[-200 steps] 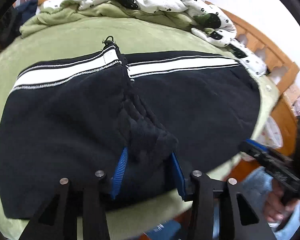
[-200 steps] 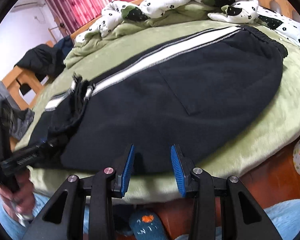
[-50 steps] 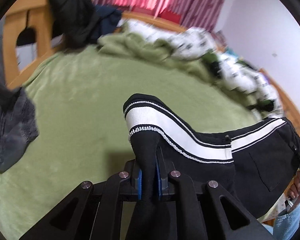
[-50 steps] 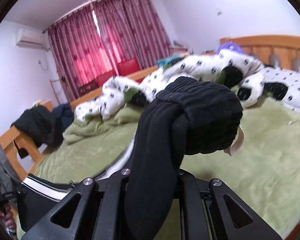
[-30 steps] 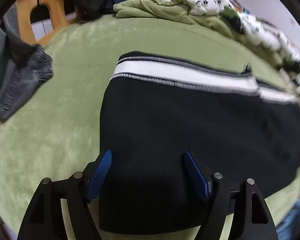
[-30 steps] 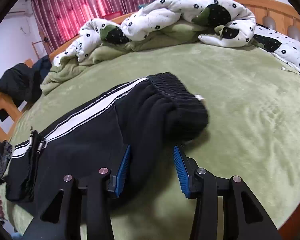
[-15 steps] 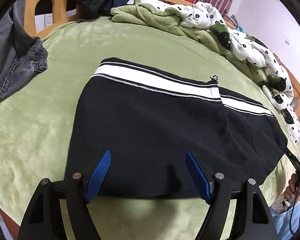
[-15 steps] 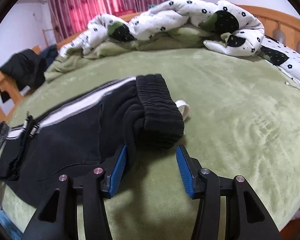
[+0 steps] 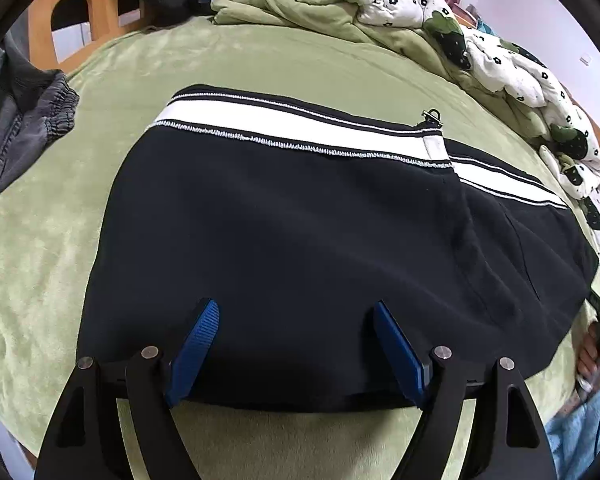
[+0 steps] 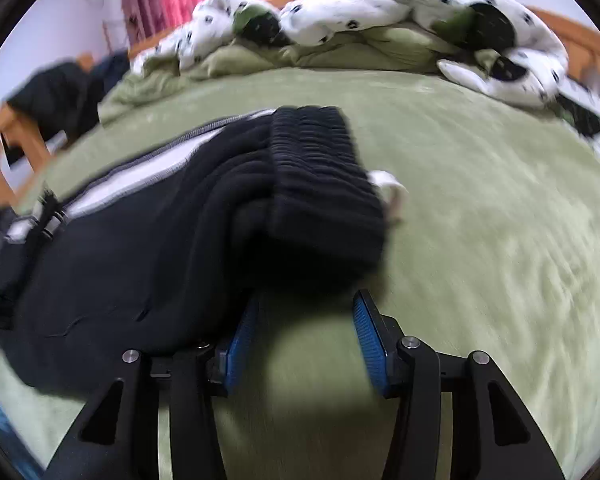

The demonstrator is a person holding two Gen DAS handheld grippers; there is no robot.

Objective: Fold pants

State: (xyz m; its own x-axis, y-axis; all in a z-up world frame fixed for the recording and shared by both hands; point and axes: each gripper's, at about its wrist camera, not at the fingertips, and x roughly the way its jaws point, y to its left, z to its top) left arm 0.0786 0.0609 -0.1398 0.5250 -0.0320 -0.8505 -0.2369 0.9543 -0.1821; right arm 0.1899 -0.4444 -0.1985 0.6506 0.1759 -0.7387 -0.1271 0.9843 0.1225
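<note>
Both grippers, left (image 9: 296,344) & right (image 10: 304,336), spread wide, holding nothing, over black pants (image 9: 300,232) on green bed (image 9: 308,68) w/ rumpled quilt (image 10: 380,4).

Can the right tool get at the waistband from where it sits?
Probably yes: the right tool is open, the waistband lies just ahead of its fingers on the blanket, nothing between.

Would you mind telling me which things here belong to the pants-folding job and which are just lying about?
Part of the job:
- black pants with the white side stripe
- left gripper, open
- right gripper, open
- green bedspread, the folding surface

Just lying about:
- grey jeans
- spotted quilt
- dark clothes on the bed frame
</note>
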